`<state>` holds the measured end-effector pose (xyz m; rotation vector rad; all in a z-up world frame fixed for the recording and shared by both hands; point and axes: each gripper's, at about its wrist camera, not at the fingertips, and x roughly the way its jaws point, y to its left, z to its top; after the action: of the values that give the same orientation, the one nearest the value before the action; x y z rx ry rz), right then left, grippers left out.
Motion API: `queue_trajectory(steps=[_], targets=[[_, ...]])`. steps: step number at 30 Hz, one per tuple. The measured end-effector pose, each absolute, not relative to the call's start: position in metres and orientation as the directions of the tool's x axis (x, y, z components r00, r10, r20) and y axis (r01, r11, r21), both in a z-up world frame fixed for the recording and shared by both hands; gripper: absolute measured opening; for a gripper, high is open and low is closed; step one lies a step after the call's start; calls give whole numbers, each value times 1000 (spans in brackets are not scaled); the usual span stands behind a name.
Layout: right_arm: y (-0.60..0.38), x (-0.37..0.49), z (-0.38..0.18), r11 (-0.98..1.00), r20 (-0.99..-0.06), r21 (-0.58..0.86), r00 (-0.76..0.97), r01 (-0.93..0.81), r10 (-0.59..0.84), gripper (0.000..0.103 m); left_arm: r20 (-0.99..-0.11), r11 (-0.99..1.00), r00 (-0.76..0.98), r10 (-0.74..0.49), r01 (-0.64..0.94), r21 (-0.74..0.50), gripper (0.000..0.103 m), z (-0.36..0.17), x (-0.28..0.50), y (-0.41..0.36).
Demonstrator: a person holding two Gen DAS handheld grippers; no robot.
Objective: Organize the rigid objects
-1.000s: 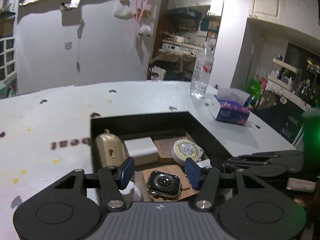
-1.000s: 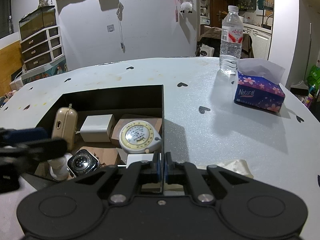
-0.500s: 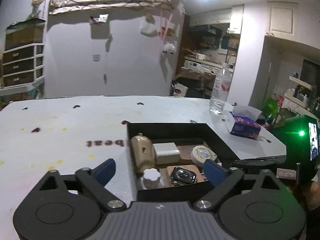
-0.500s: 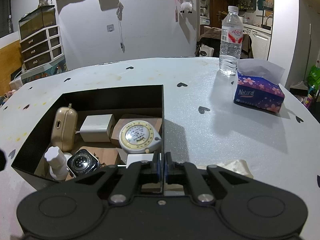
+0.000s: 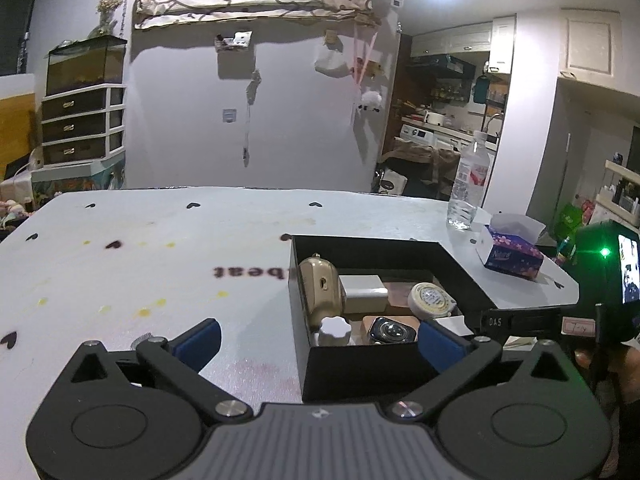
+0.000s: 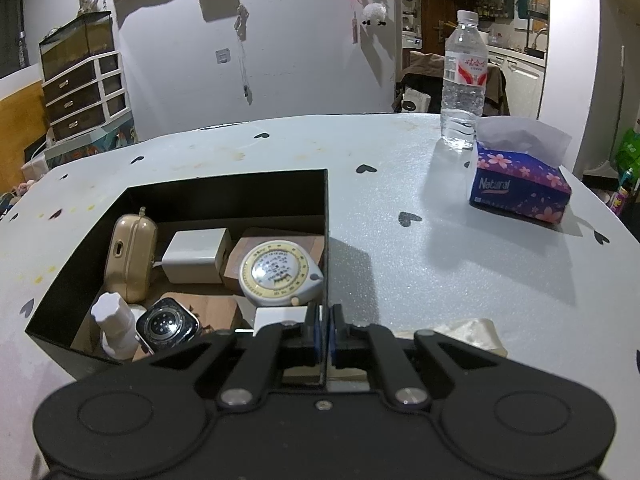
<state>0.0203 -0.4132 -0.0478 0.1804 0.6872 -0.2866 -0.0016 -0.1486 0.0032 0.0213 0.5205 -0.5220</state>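
Note:
A black open box (image 5: 384,246) (image 6: 240,188) stands on the white table. In it lie a gold earbud case (image 5: 320,292) (image 6: 130,256), a white charger block (image 5: 362,288) (image 6: 196,254), a round tape measure (image 5: 430,300) (image 6: 278,274), a smartwatch (image 5: 390,330) (image 6: 168,326) and a white knob-topped piece (image 5: 335,330) (image 6: 114,322). My left gripper (image 5: 318,344) is open wide and empty, in front of the box's near wall. My right gripper (image 6: 324,328) is shut on the box's right wall near its front corner.
A water bottle (image 6: 464,84) (image 5: 468,184) and a blue tissue box (image 6: 520,184) (image 5: 514,254) stand at the table's far right. A crumpled beige scrap (image 6: 472,334) lies beside my right gripper. The table (image 5: 160,248) stretches left of the box.
My left gripper has pulled up and back out of the box, leaving the smartwatch inside, and opened wide. The right gripper and the box have not moved.

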Motion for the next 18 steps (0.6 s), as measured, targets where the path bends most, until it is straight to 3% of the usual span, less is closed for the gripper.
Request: queue_trajectory(steps=[12, 18], targets=[[-399, -31, -3, 958, -506, 84, 841, 273, -195, 48, -477, 881, 751, -456, 455, -127, 103, 4, -6, -141], [-395, -65, 5, 942, -497, 51, 827, 332, -265, 66, -491, 892, 757, -432, 439, -108, 103, 3, -9, -141]])
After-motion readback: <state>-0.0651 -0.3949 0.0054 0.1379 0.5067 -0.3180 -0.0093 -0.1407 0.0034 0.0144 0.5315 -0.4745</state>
